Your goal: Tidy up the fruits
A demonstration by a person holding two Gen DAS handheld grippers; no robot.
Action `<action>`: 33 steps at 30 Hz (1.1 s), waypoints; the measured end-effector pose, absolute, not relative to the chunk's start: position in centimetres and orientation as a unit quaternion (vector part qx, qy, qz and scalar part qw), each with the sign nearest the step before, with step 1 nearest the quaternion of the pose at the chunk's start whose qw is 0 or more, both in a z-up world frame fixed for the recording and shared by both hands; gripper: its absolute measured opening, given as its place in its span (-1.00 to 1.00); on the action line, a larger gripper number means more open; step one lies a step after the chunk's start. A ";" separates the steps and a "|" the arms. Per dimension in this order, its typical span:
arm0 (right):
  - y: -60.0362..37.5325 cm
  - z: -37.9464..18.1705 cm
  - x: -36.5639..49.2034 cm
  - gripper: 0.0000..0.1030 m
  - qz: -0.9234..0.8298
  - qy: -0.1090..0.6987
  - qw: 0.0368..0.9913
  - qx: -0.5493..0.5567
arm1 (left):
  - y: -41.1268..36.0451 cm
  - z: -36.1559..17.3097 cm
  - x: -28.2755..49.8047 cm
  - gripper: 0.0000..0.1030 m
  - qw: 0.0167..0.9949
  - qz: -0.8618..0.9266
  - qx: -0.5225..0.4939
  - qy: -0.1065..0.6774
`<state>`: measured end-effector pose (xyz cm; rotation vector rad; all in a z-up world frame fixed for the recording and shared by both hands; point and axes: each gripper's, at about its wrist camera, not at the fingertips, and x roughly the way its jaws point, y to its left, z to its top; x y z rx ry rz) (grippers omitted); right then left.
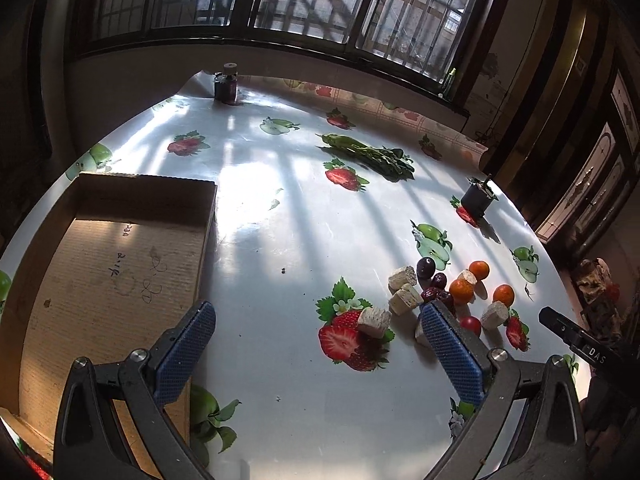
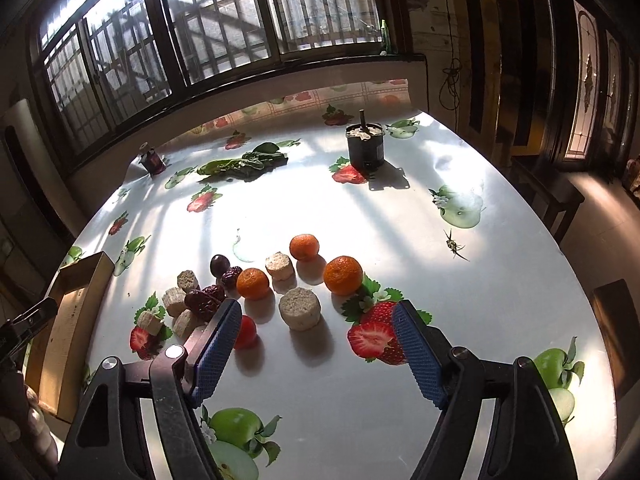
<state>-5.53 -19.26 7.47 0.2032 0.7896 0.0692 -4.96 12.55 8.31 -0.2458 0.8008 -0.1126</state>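
Note:
A pile of fruit lies on the fruit-print tablecloth: three small oranges (image 2: 343, 275) (image 1: 461, 291), a dark plum (image 2: 219, 264), red dates (image 2: 204, 300) and a cherry tomato (image 2: 245, 332), mixed with several beige cylinder chunks (image 2: 300, 312) (image 1: 374, 322). My right gripper (image 2: 316, 310) hovers open over the near side of the pile. The tomato sits by its left finger and one chunk lies just ahead between the tips, untouched. My left gripper (image 1: 316, 312) is open and empty over bare cloth, between the pile and an empty cardboard box (image 1: 120, 200) (image 2: 76, 292).
A bunch of leafy greens (image 1: 368, 154) (image 2: 244, 166) lies farther back. A black pot (image 2: 366, 148) (image 1: 478, 198) stands at the far right and a small dark jar (image 1: 226, 88) near the window wall. The round table's edge curves close on the right.

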 end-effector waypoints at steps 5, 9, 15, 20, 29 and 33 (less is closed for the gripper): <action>-20.9 5.8 -4.8 0.40 0.041 0.395 0.905 0.153 | 10.4 6.8 -2.8 0.73 0.900 -0.091 -0.100 0.413; -21.5 4.9 -4.0 0.40 0.038 0.409 0.897 0.163 | 9.3 4.2 -1.1 0.33 0.877 -0.116 -0.109 0.454; -19.7 4.1 -2.5 0.35 0.057 0.430 0.890 0.142 | 8.8 2.4 -0.5 0.33 0.872 -0.119 -0.104 0.463; -18.1 2.0 -0.5 0.35 0.044 0.455 0.882 0.117 | 7.9 1.6 -0.6 0.32 0.874 -0.131 -0.081 0.460; -16.7 1.2 0.2 -0.09 0.026 0.447 0.890 0.085 | 6.1 1.1 -0.9 -0.32 0.882 -0.147 -0.054 0.444; -16.6 1.4 -0.2 -0.27 0.026 0.444 0.891 0.090 | 5.9 1.2 -1.4 -0.47 0.880 -0.159 -0.057 0.444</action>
